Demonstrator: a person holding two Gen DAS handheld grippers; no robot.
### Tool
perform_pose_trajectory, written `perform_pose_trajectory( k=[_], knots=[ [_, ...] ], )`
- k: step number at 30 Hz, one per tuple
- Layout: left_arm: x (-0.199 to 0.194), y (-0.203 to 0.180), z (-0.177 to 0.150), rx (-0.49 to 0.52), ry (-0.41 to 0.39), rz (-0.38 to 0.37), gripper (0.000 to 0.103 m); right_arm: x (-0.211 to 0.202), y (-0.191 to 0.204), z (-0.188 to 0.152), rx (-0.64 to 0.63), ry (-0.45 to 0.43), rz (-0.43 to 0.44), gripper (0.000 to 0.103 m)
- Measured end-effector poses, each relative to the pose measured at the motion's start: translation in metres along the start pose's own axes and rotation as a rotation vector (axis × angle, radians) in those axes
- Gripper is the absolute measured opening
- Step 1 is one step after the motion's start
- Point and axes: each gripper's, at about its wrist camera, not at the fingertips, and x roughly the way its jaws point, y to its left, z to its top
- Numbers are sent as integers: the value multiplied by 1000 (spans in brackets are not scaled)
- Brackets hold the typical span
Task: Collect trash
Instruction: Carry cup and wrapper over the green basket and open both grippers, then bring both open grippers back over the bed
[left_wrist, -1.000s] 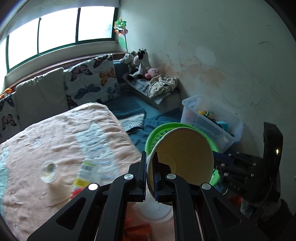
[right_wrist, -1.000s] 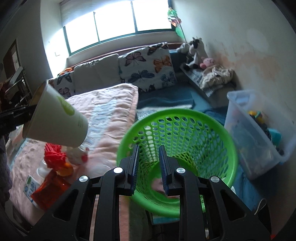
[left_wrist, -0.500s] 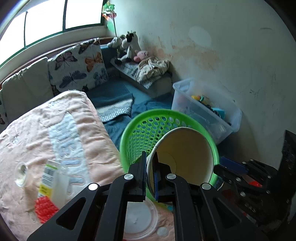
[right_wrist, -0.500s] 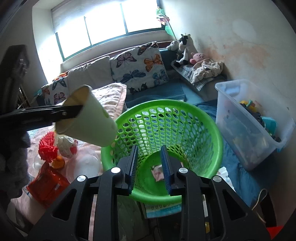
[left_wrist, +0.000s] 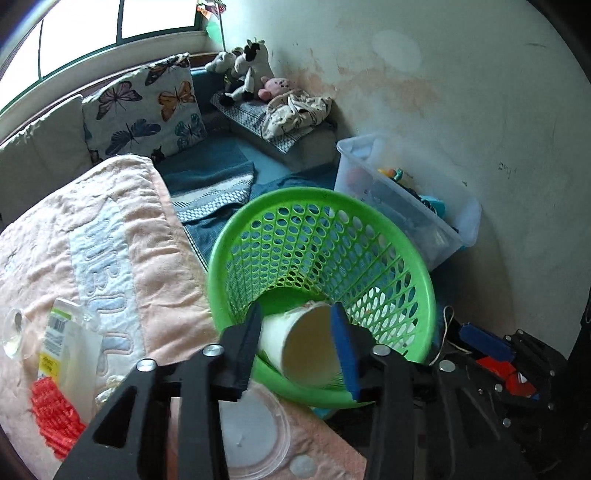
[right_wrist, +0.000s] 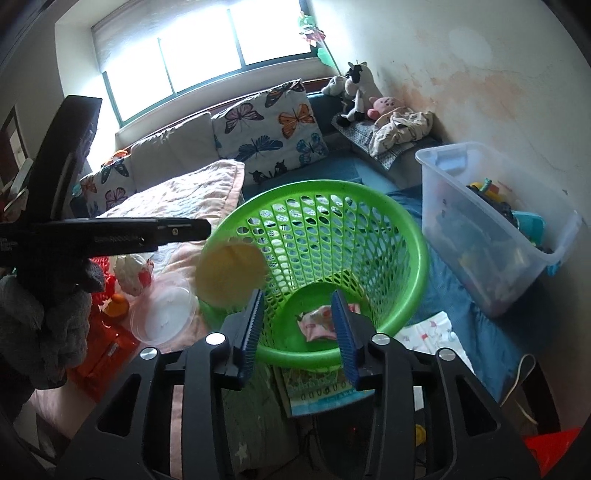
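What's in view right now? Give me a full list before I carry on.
paper cup: one, white and cream, loose at the basket mouth between the open left claw's fingers
laundry basket: one, green, beside the bed
wrapper: one, pink, on the basket floor
plastic lid: one, clear, on the blanket
blanket: one, peach, over the bed
storage bin: one, clear, by the wall, toys inside
butterfly pillow: one, white, at the window bench
plush toys: several, in the corner
left claw: open
right claw: open, empty, above the basket
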Motion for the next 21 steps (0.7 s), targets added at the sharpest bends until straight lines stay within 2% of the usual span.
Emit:
perform_pose_trajectory(
  k=[3, 5, 6, 8, 11, 13, 17, 21],
  knots=[
    [-19, 2, -3, 1, -26, 2, 39, -3, 6, -4, 2, 4, 8, 42],
    [-38, 7, -5, 1, -55, 19, 41, -6, 13, -8, -2, 3, 18, 45],
    [-44, 9, -6, 0, -63, 24, 42, -9, 17, -10, -6, 1, 21, 51],
    [-65, 17, -13, -6, -88, 38, 46, -12, 24, -12, -15, -4, 28, 53],
    [-91, 32, -26, -22, -117, 65, 49, -19, 39, -18, -30, -3, 54, 57],
    [-108, 45, -37, -50, -135, 83, 50, -23, 48, -22, -45, -3, 67, 63],
    [-131, 69, -59, -98, -158, 119, 50, -25, 69, -28, -71, 4, 100, 68],
    [-151, 93, -85, -147, -179, 166, 57, -21, 94, -36, -81, 29, 149, 71]
  ],
)
